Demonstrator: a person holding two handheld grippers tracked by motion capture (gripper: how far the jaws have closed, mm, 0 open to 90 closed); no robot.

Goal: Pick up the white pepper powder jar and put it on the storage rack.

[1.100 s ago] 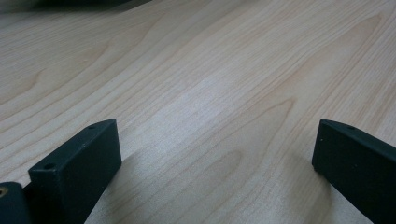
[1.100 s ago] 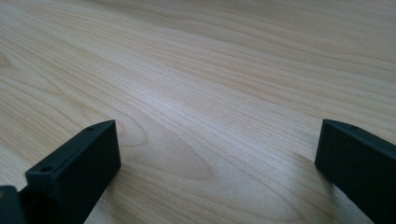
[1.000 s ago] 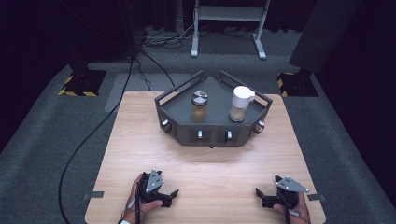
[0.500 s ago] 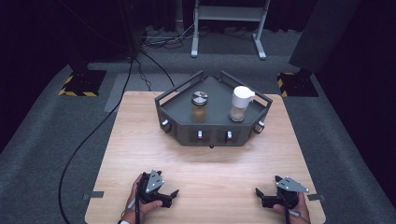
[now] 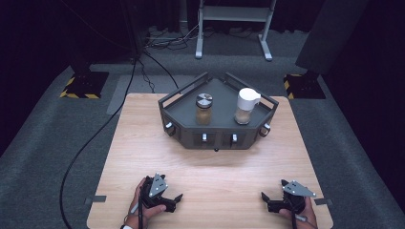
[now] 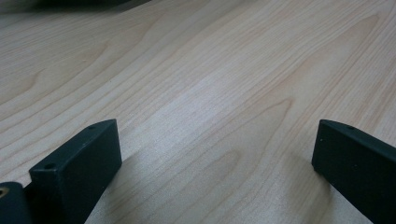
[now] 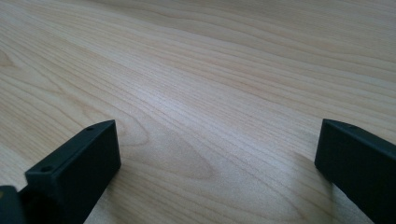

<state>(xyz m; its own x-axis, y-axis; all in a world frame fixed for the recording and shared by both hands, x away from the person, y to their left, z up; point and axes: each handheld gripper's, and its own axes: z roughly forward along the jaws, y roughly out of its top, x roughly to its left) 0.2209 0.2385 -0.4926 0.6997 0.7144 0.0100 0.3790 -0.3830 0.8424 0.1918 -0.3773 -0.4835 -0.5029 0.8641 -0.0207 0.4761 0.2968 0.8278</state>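
High view: my left gripper (image 5: 173, 198) and right gripper (image 5: 267, 200) rest at the table's (image 5: 224, 167) near edge, jaws spread, gripping nothing.
Bare wood separates them from the tray (image 5: 217, 139) holding a metal-lidded jar (image 5: 204, 109) and white-capped jar (image 5: 245, 106); no legible writing.

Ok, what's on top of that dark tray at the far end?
On the tray stand two containers, apart: a jar with a metal lid on the left, a white-topped one on the right. Both hold something brownish. Their bases hide the spots beneath.
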